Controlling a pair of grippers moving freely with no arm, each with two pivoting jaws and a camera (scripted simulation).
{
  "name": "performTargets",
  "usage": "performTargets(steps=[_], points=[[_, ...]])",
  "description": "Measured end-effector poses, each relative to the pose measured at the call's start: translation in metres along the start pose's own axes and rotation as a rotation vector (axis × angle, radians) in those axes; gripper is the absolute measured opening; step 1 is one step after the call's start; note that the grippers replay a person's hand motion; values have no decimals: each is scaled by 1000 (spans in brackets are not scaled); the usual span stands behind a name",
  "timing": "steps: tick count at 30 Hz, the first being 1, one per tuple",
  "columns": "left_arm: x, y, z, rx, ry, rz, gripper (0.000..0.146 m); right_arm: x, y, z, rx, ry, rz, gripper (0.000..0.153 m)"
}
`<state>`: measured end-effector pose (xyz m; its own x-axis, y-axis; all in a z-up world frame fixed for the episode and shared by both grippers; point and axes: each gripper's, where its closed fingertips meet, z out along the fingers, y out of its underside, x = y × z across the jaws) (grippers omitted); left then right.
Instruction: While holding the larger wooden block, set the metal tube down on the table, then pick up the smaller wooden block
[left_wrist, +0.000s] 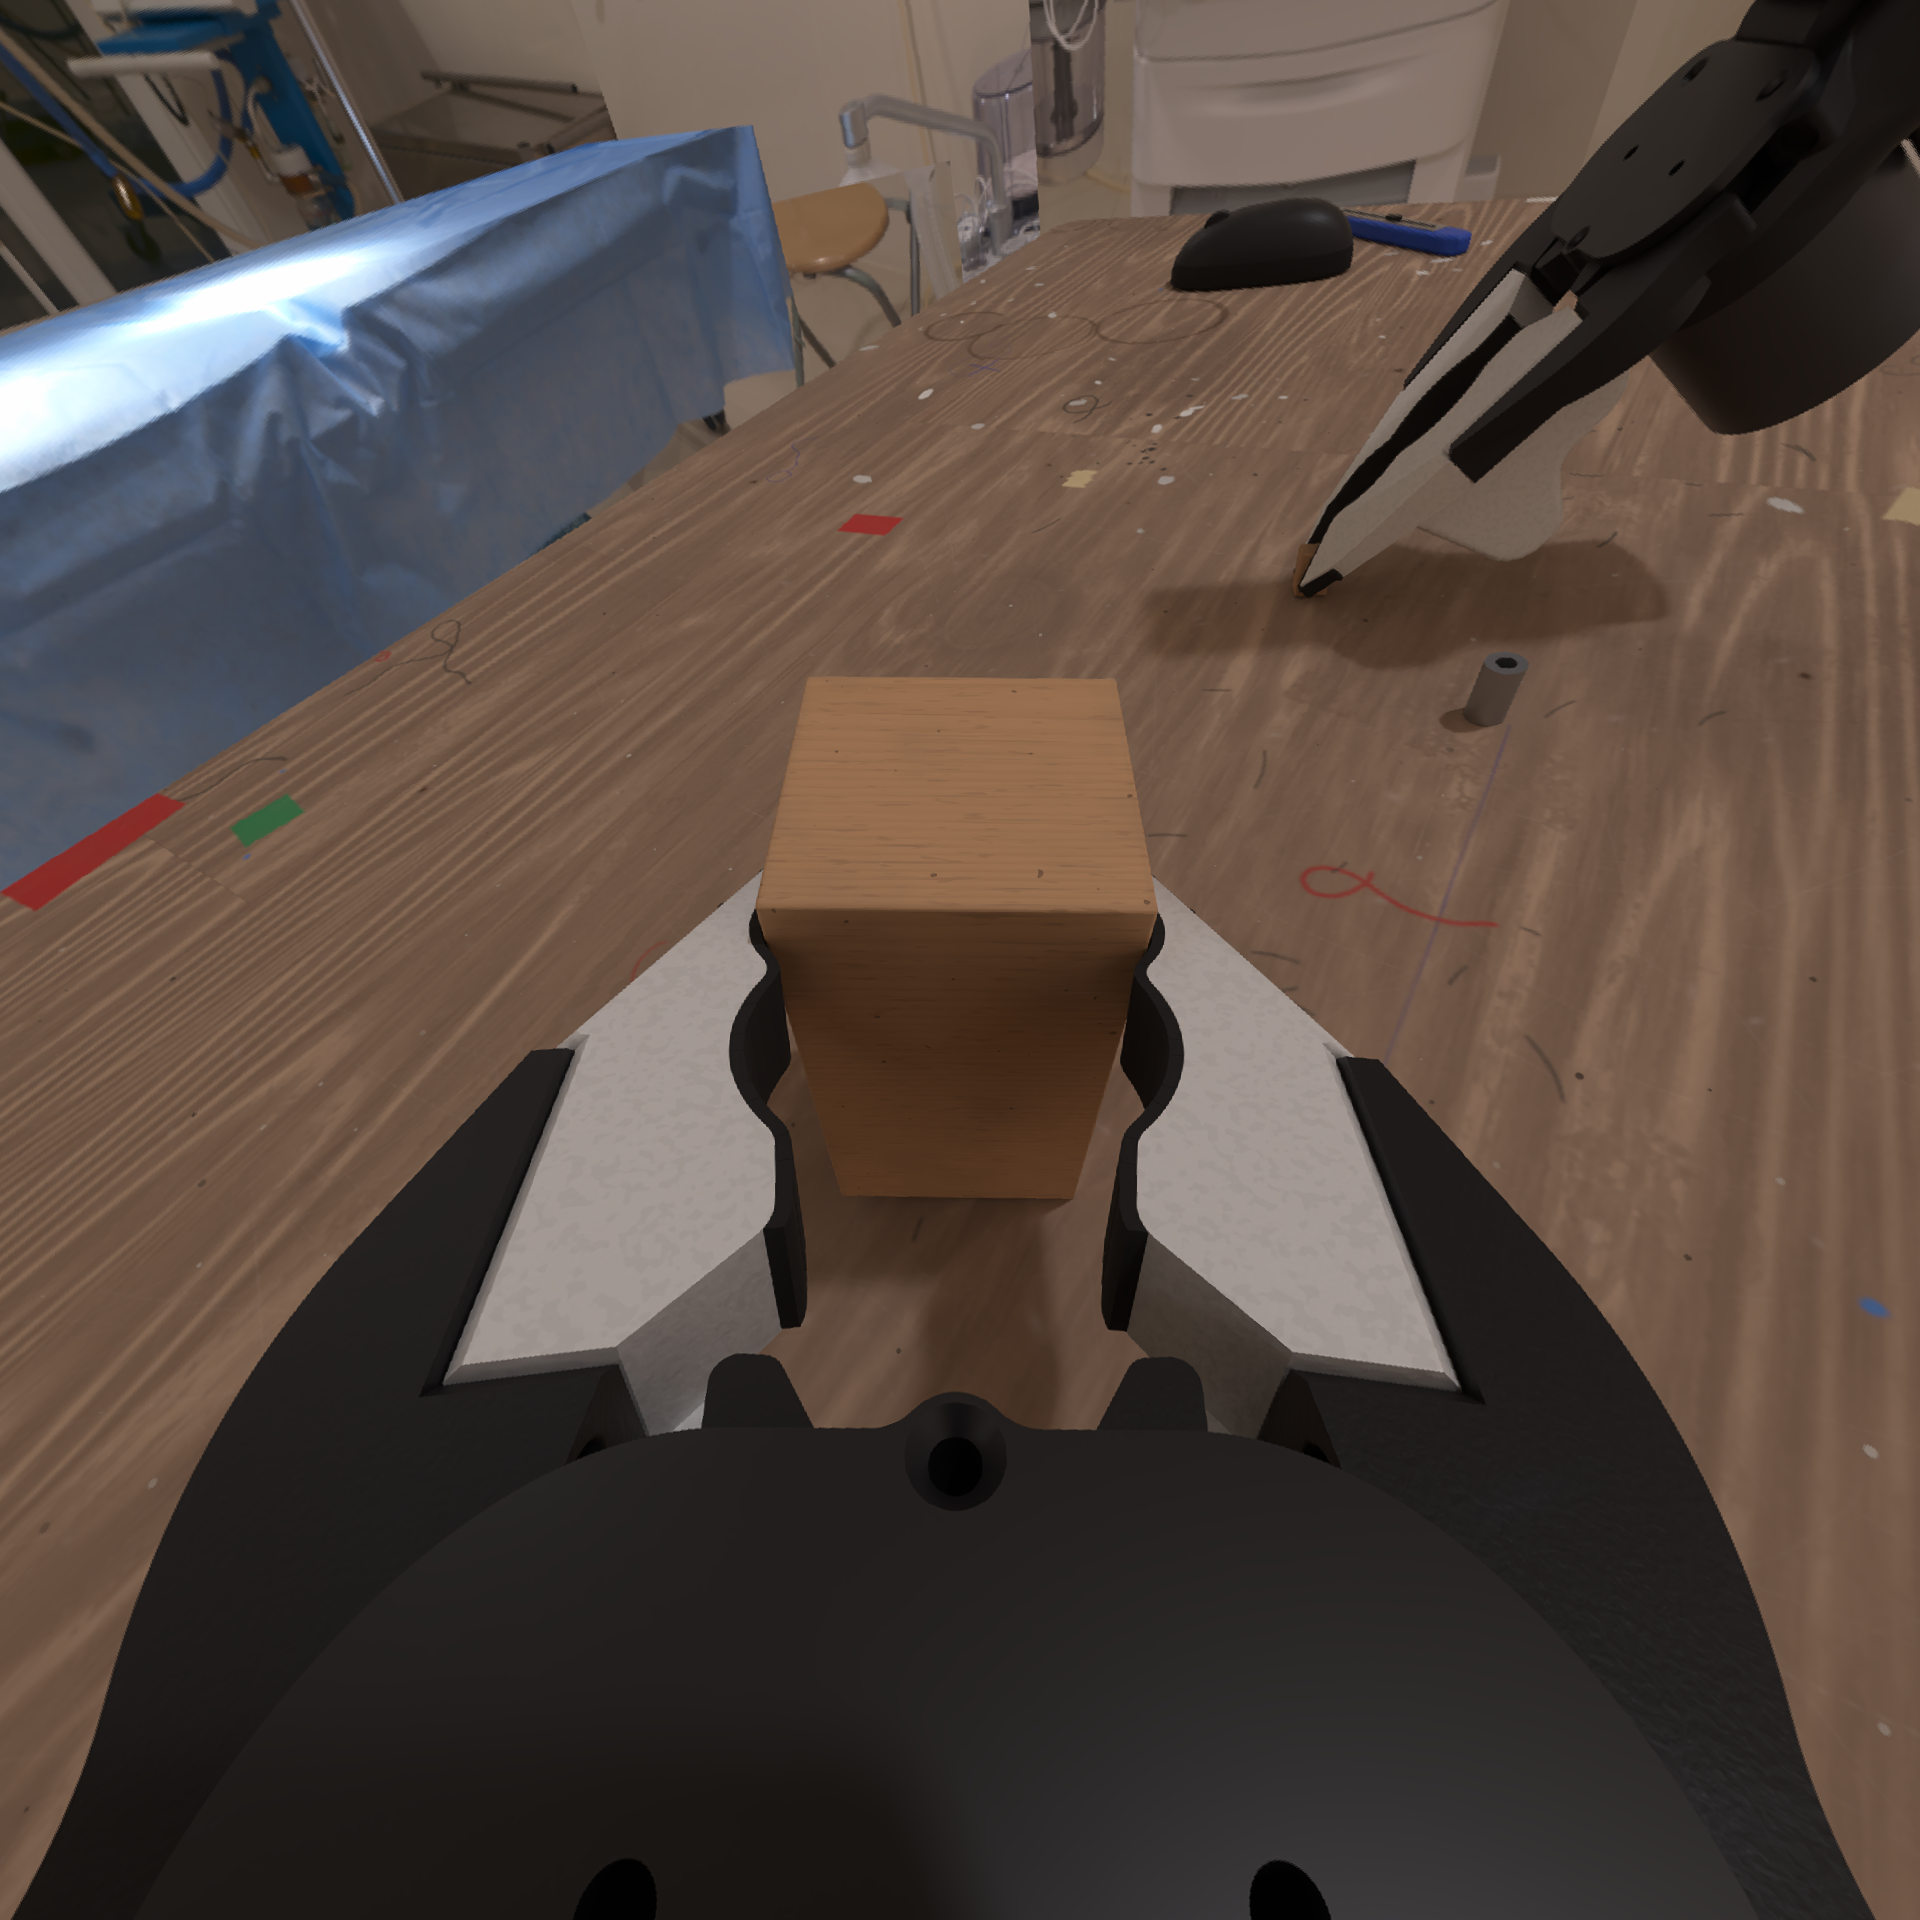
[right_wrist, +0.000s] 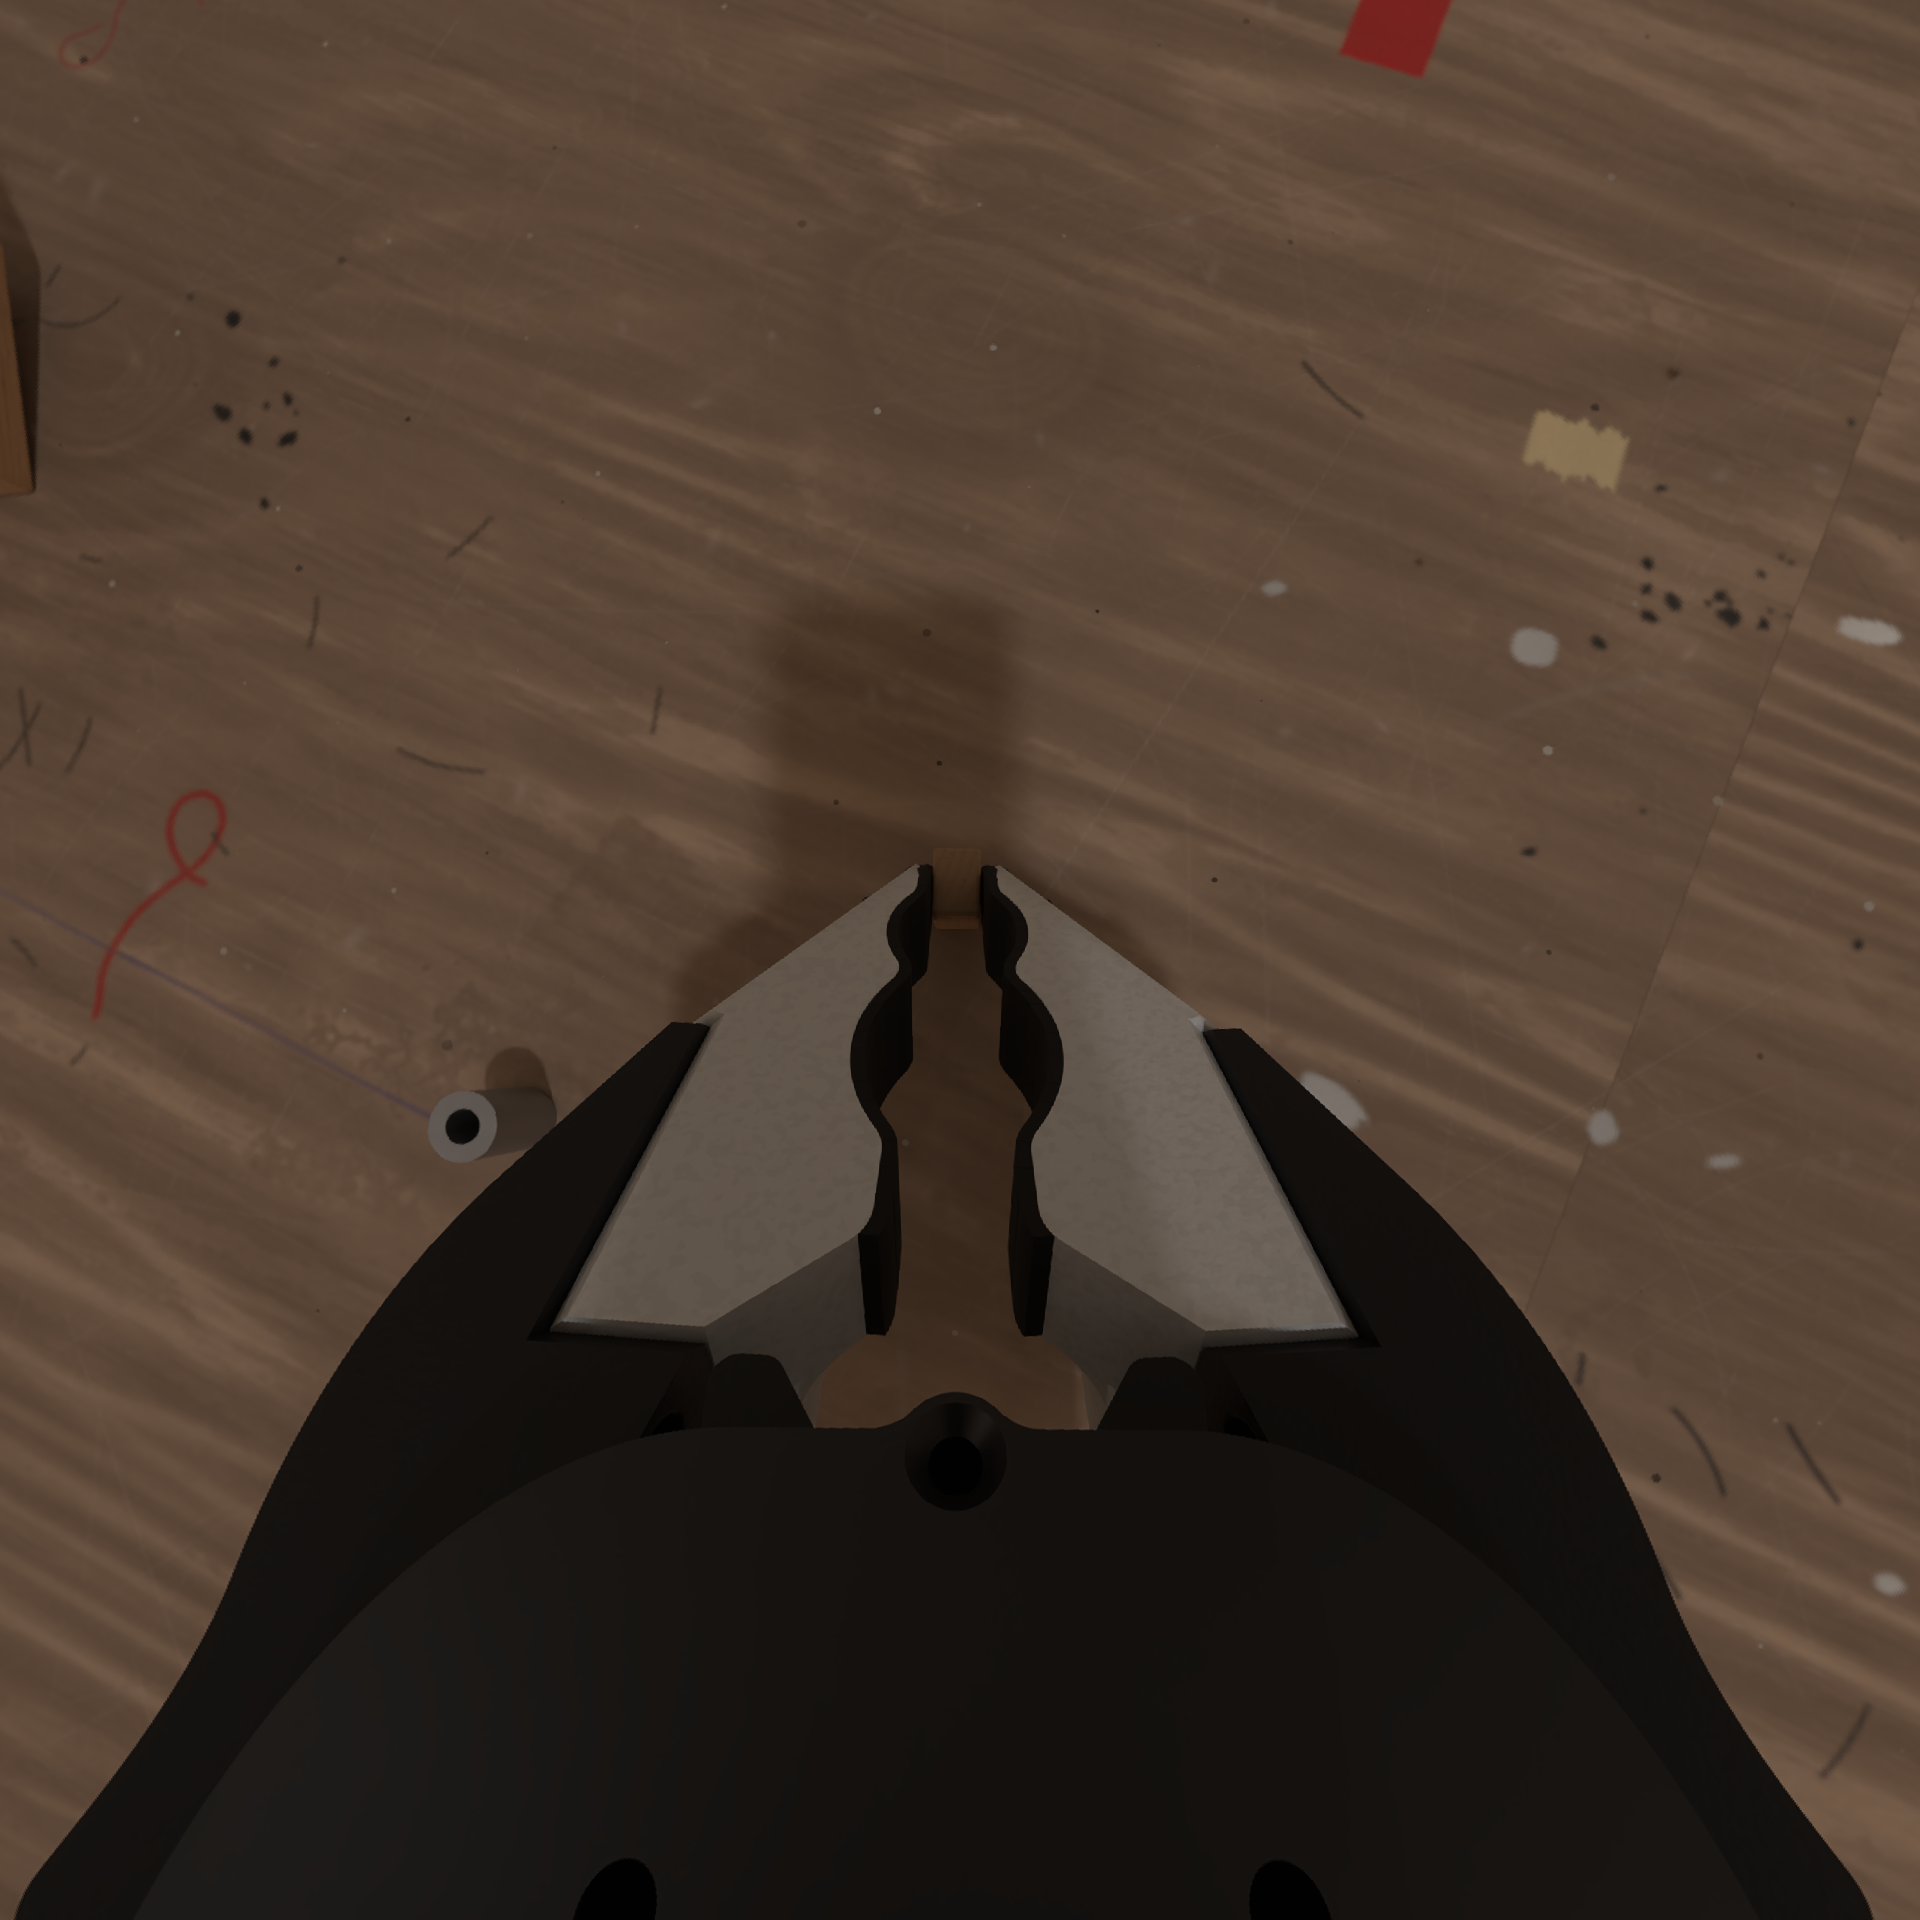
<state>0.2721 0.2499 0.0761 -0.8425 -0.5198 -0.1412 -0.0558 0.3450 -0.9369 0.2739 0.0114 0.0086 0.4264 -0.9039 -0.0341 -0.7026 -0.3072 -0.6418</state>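
Note:
My left gripper (left_wrist: 956, 925) is shut on the larger wooden block (left_wrist: 956, 831) and holds it upright between its pads, over the wooden table (left_wrist: 520, 987). My right gripper (right_wrist: 956, 883) points down at the table, and its tips are closed on the smaller wooden block (right_wrist: 956, 864), which is at table level. The right gripper also shows in the left wrist view (left_wrist: 1314, 577) at the upper right. The grey metal tube (left_wrist: 1496, 691) stands upright on the table, free, just beside the right gripper (right_wrist: 478, 1124). An edge of the larger block shows at the far left of the right wrist view (right_wrist: 12, 374).
A black rounded object (left_wrist: 1262, 244) and a blue pen (left_wrist: 1408, 234) lie at the table's far end. A blue-draped bench (left_wrist: 364, 364) runs along the left, with a stool (left_wrist: 831, 229) behind it. Red tape (left_wrist: 871, 525) and green tape (left_wrist: 267, 819) mark the tabletop.

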Motion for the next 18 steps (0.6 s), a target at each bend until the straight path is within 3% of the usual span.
performTargets(steps=[5, 9, 14, 18], points=[[-1, 0, 0, 1, 3, -13, 64, -7, -2, -7, 17, -38, -55, 8], [-1, 0, 0, 5, 2, -15, 64, -40, -18, -26, 138, -194, -150, 8], [-4, 0, 0, 8, 12, -47, 64, -106, -9, -49, 219, -458, -421, 8], [-5, 1, 1, 4, 29, -74, 64, -124, -4, -42, 194, -456, -470, 8]])
